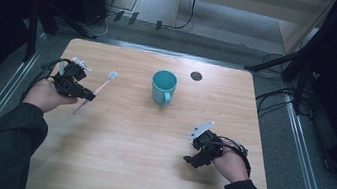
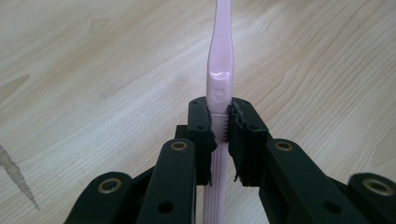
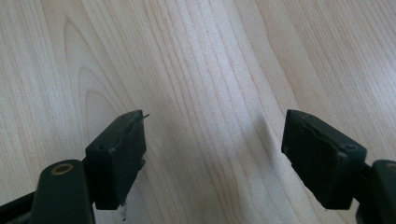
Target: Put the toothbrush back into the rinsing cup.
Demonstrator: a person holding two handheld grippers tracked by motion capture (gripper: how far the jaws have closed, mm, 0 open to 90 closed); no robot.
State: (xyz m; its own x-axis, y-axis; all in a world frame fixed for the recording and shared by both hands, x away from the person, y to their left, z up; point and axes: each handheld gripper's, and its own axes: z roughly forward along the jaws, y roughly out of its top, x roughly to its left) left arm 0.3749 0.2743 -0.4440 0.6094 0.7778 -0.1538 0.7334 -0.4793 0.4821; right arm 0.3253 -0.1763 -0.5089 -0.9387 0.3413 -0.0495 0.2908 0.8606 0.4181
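Near right, right gripper [image 1: 193,160] idle, jaws wide over light wooden table [image 1: 145,172]. Far centre, teal handled mug [image 1: 163,87], empty. Left gripper [image 1: 86,96] clamped on slim pink plastic toothbrush [image 1: 99,89] at far left; best kept level, then tipped bristles-up into mug.

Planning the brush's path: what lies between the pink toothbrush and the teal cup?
Only bare table between toothbrush and cup, per the high view.
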